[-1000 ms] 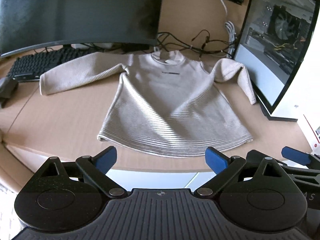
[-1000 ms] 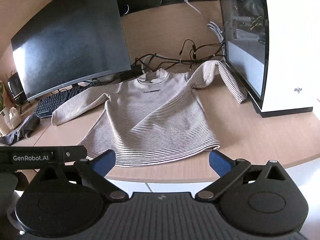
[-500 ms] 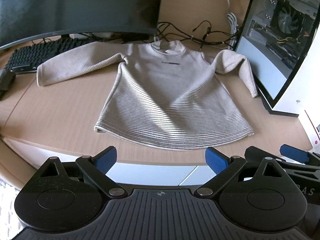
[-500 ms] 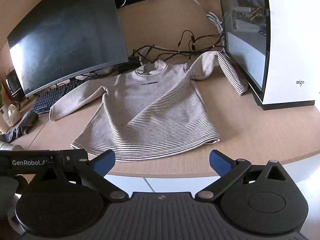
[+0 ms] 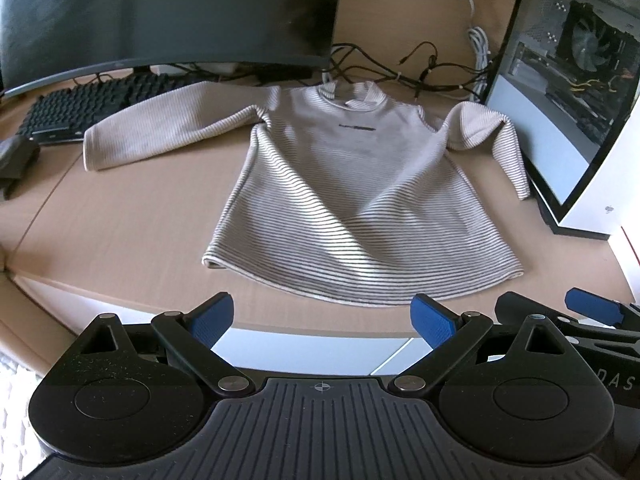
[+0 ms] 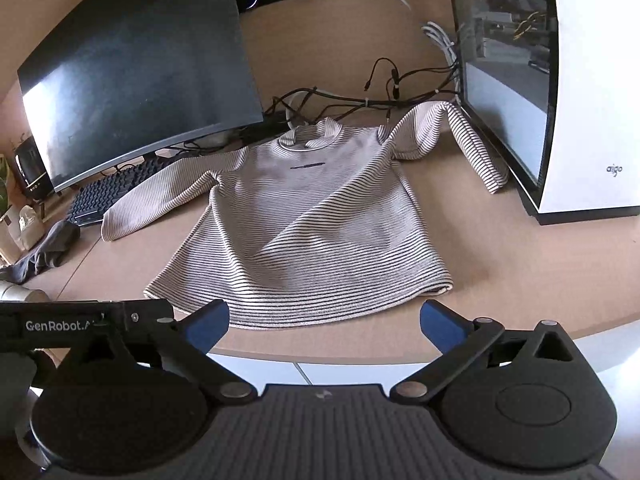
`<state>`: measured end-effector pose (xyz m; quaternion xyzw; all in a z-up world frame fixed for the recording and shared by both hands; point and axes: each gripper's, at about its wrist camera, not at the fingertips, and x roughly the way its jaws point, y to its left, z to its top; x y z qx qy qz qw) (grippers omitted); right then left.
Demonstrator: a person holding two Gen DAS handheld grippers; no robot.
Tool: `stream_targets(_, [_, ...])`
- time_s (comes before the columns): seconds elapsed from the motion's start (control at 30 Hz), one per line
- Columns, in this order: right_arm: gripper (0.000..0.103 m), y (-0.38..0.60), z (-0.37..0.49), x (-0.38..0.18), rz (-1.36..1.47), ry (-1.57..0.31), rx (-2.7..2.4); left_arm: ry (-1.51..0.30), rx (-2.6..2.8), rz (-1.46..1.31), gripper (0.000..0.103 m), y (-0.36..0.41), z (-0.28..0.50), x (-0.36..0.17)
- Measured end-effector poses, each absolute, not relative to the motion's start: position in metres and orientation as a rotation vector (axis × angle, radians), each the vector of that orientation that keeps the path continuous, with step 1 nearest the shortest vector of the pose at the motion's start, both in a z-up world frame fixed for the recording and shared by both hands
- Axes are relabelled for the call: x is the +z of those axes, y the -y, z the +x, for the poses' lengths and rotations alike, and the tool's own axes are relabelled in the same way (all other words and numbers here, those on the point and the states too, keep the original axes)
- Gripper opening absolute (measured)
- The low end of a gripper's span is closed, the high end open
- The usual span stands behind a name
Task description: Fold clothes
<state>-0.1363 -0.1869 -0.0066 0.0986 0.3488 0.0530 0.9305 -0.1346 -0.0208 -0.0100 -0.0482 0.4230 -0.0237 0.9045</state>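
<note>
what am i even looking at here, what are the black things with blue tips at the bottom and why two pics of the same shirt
The black things are two hand-held grippers; a person holds one in each hand, and no robot arm is involved. Each carries a wide-angle camera looking forward along its two blue-tipped fingers, so you get two pictures: one from the left gripper, one from the right gripper. Both are open and hold nothing.

On the wooden desk lies a striped long-sleeved shirt, spread flat, front up, collar away from the cameras. One sleeve stretches toward the keyboard; the other bends beside the white computer case. Behind it are a dark monitor and some cables. The shirt is unfolded, and neither gripper touches it.
</note>
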Motion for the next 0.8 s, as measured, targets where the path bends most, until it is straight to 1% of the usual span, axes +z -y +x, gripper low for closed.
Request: stream_targets(0.8, [0.103, 0.185, -0.121, -0.01, 0.2, -0.735, 0.111, -0.891, -0.046, -0.097, 0.098, 0.019, -0.123, -0.014])
